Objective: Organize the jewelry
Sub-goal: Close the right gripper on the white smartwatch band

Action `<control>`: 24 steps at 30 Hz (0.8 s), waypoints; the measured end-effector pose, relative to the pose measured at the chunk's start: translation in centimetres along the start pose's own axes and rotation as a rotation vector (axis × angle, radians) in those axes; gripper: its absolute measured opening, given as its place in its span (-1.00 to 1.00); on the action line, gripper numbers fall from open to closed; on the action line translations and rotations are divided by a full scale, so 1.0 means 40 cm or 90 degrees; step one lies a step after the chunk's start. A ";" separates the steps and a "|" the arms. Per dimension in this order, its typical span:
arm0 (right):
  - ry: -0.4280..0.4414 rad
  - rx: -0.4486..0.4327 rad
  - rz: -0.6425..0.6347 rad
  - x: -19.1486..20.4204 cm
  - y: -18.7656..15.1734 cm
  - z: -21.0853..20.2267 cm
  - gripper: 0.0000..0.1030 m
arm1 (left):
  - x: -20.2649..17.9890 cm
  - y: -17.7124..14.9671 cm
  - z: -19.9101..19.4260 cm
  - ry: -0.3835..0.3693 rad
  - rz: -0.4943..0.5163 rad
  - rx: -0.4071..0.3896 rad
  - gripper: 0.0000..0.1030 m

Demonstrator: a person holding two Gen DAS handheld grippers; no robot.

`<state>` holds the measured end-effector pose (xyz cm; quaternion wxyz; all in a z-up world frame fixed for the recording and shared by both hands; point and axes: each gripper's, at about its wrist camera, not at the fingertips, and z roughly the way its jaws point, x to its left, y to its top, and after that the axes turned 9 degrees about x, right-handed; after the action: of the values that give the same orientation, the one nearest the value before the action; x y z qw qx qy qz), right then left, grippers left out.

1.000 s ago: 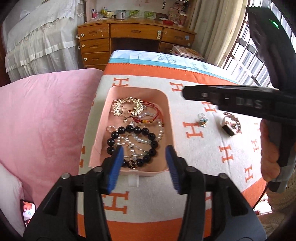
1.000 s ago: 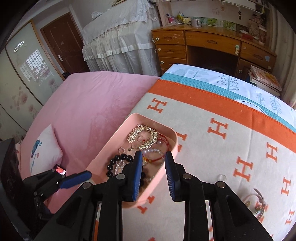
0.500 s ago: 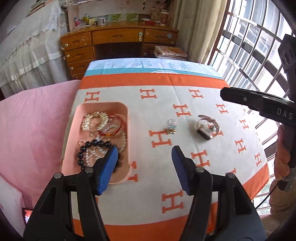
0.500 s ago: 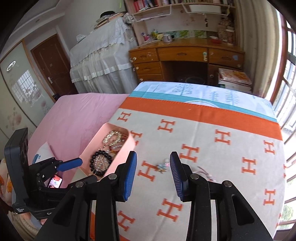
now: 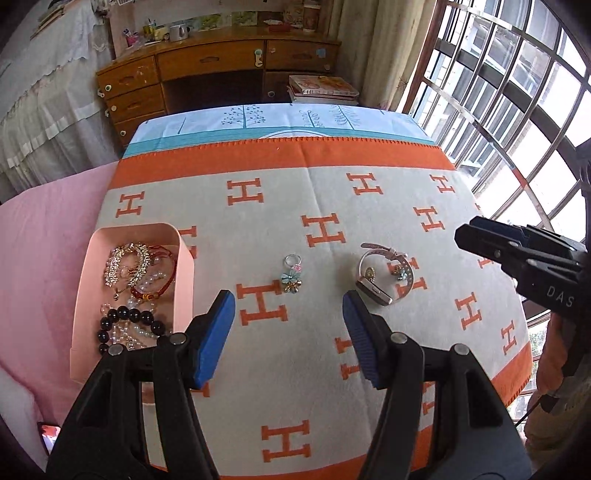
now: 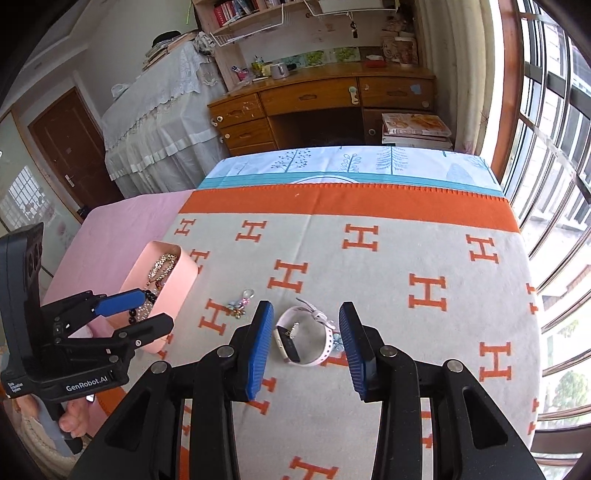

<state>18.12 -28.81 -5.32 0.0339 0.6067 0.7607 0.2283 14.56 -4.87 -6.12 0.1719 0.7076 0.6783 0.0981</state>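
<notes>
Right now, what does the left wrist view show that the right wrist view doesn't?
Only the left wrist view shows down into the pink tray, with the black bead bracelet and red cord bracelet plain. Only the right wrist view shows the brown door and bookshelf. Both show the watch, the flower charm, the H-pattern blanket and the wooden desk.

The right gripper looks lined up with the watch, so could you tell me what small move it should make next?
Probably lower the open right gripper onto the watch: its band lies on the blanket between the fingers, outside the pink tray.
</notes>
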 end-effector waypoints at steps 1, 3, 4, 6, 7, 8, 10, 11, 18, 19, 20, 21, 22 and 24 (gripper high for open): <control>-0.001 0.008 -0.002 -0.008 0.000 0.013 -0.27 | 0.000 0.008 0.015 0.000 -0.006 0.007 0.12; -0.002 0.023 -0.007 -0.012 0.005 0.050 -0.27 | 0.001 0.022 0.040 -0.003 -0.020 0.022 0.12; -0.001 0.032 -0.013 -0.014 0.007 0.069 -0.27 | 0.001 0.030 0.054 -0.003 -0.026 0.030 0.12; 0.002 0.049 -0.023 -0.015 0.013 0.107 -0.29 | 0.006 0.043 0.079 0.001 -0.038 0.042 0.12; 0.004 0.059 -0.029 -0.008 0.020 0.130 -0.31 | 0.009 0.047 0.091 0.002 -0.043 0.048 0.12; 0.006 0.068 -0.034 -0.010 0.021 0.145 -0.34 | 0.011 0.052 0.102 0.002 -0.048 0.053 0.12; 0.009 0.084 -0.045 0.004 0.030 0.183 -0.35 | 0.015 0.060 0.122 0.001 -0.057 0.063 0.12; 0.010 0.094 -0.052 0.005 0.032 0.199 -0.35 | 0.015 0.062 0.131 0.001 -0.061 0.068 0.12; -0.001 0.129 -0.095 0.036 0.046 0.281 -0.39 | 0.019 0.081 0.178 0.001 -0.076 0.088 0.12; -0.005 0.132 -0.099 0.037 0.046 0.290 -0.39 | 0.019 0.081 0.181 0.001 -0.077 0.089 0.12; -0.009 0.136 -0.102 0.039 0.046 0.299 -0.42 | 0.019 0.083 0.186 0.001 -0.078 0.091 0.12; -0.012 0.139 -0.105 0.039 0.046 0.307 -0.49 | 0.020 0.085 0.191 0.001 -0.080 0.093 0.12; -0.018 0.141 -0.109 0.038 0.044 0.313 -0.53 | 0.020 0.086 0.195 0.001 -0.081 0.095 0.12; -0.029 0.141 -0.119 0.040 0.039 0.322 -0.74 | 0.022 0.089 0.205 0.000 -0.086 0.101 0.12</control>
<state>23.36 -23.11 -15.87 0.0051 0.5381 0.8336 0.1251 20.96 -4.97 -12.42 0.1215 0.6719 0.7299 0.0326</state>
